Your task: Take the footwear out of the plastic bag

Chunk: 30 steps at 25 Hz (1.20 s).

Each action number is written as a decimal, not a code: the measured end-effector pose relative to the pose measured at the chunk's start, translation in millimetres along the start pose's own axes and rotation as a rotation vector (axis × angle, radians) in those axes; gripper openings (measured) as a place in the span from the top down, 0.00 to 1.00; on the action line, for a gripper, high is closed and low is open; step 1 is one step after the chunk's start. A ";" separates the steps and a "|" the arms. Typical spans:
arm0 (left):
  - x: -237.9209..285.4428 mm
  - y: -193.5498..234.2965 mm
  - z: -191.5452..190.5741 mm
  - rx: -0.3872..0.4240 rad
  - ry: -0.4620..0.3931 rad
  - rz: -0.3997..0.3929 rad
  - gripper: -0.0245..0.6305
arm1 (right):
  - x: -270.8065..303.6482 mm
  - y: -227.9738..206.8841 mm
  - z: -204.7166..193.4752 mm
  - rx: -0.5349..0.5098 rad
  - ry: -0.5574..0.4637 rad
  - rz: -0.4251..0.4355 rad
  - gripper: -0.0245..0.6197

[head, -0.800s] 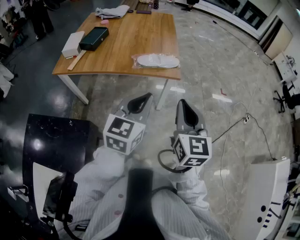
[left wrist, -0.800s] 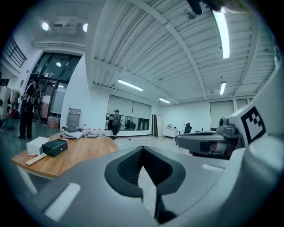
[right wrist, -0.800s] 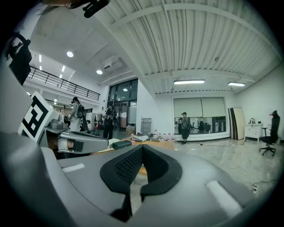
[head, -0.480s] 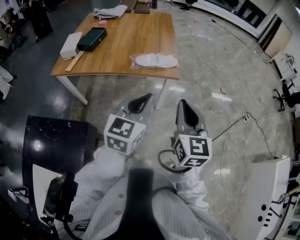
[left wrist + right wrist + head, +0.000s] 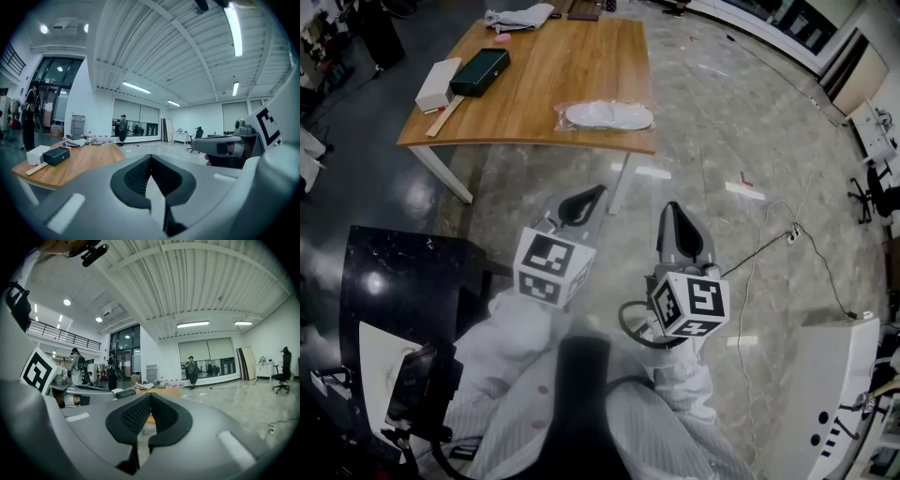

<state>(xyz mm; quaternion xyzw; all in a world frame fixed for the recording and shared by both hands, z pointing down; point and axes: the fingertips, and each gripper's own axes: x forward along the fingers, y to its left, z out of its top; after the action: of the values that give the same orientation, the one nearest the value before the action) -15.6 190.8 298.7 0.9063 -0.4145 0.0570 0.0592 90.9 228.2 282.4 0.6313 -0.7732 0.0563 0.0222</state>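
Note:
A clear plastic bag with white footwear (image 5: 607,115) inside lies near the front edge of the wooden table (image 5: 553,66). My left gripper (image 5: 581,202) and right gripper (image 5: 677,225) hang side by side over the floor, well short of the table. Both are shut with nothing between the jaws. In the left gripper view the shut left gripper (image 5: 150,160) points past the table (image 5: 75,161), and the right gripper's body (image 5: 225,145) shows at the right. The right gripper (image 5: 150,398) faces the table's far end (image 5: 161,391) in its own view. Neither gripper view shows the bag.
On the table's left part lie a dark green case (image 5: 478,72), a white box (image 5: 436,84), a wooden stick (image 5: 445,114) and a grey cloth (image 5: 520,16). A black cabinet (image 5: 403,281) stands at my left, a white unit (image 5: 834,394) at my right. A cable (image 5: 769,253) trails on the floor.
The table and bag have slid slightly up and left in the head view. Both grippers stay shut and sit a little lower in the frame.

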 end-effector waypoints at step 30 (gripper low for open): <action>266.5 216.9 -44.7 -0.175 0.213 0.076 0.96 | 343.8 -110.1 -52.9 0.059 0.250 0.051 0.94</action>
<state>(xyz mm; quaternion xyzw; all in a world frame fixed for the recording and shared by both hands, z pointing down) -9.3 -141.6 396.5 0.8701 -0.4433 0.1190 0.1794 127.3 -122.1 377.6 0.6000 -0.7781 0.1576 0.0984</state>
